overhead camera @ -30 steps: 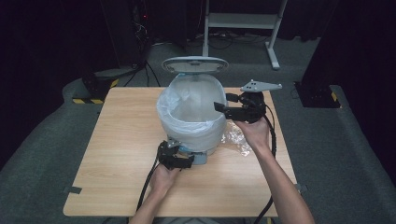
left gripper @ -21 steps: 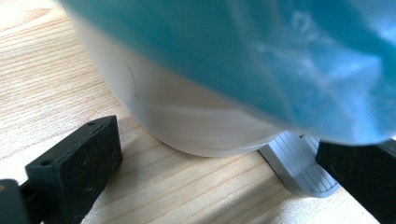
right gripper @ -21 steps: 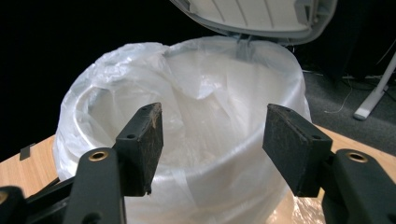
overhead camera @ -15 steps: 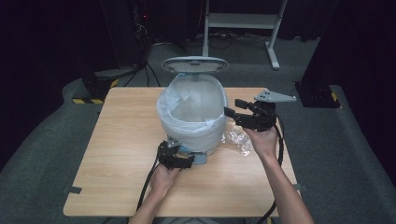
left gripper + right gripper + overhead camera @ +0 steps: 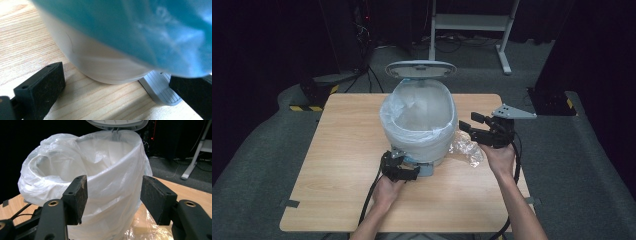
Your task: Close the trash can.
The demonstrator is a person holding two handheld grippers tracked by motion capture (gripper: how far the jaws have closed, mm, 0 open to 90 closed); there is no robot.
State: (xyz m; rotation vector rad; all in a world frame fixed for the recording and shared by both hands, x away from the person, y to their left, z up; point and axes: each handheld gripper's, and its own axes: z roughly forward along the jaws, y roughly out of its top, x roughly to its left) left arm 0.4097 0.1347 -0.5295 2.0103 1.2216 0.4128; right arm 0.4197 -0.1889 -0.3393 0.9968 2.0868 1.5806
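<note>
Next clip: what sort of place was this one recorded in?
Probably a lab or studio set up for recording, not a home. A lone wooden table stands on grey carpet with black drapes around, cables and an equipment stand behind it. A bag-lined pedal bin sits on the table.

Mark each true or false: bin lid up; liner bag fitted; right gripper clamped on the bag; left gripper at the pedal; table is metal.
1. The bin has its lid up. True.
2. A liner bag sits in the bin. True.
3. The right gripper is clamped on the bag. False: its jaws stand open, nothing between them.
4. The left gripper is at the bin's grey pedal. True.
5. The table is metal. False: wood.
</note>
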